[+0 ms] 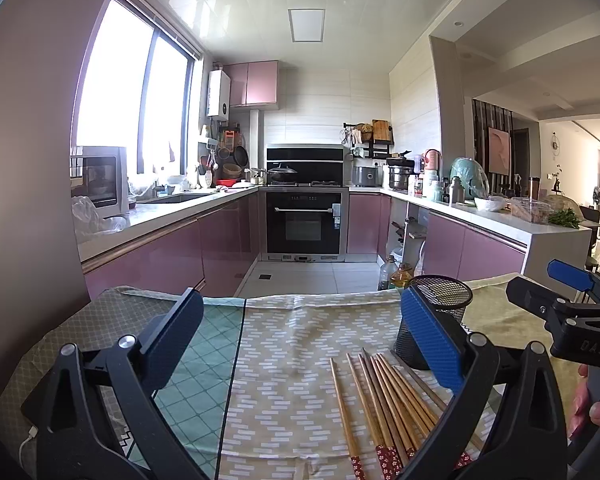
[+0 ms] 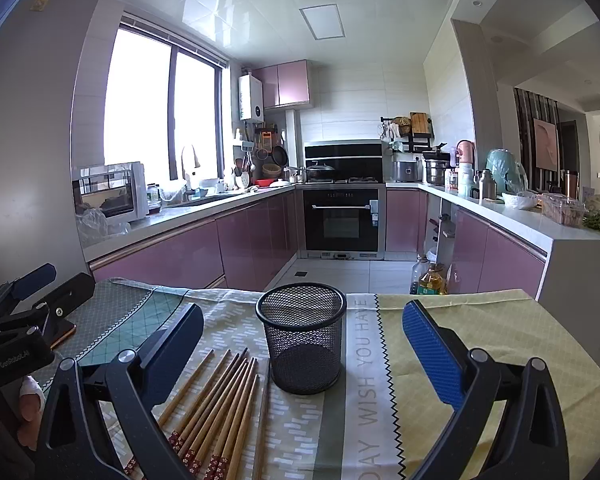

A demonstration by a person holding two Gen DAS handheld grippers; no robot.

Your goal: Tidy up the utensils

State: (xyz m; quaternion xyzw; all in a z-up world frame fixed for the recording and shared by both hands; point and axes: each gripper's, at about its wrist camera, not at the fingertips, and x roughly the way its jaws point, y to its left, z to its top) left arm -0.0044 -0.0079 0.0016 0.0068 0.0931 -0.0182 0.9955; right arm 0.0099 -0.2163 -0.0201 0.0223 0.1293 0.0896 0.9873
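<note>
Several wooden chopsticks (image 1: 384, 404) with red patterned ends lie side by side on the patterned tablecloth (image 1: 296, 360). A black mesh cup (image 2: 302, 342) stands upright and empty just beyond them. My left gripper (image 1: 304, 344) hovers open over the cloth, the chopsticks (image 2: 216, 408) lying near its right finger. My right gripper (image 2: 302, 350) is open too, with the mesh cup (image 1: 440, 312) between its spread fingers and the chopsticks by its left finger. Each gripper shows at the edge of the other's view, held by a hand.
The table's far edge (image 2: 440, 294) drops to a tiled kitchen floor with oil bottles (image 2: 430, 280) standing below it. Pink cabinets, an oven (image 2: 342, 218) and crowded counters lie further back. A white cable (image 1: 28, 438) sits at the table's left.
</note>
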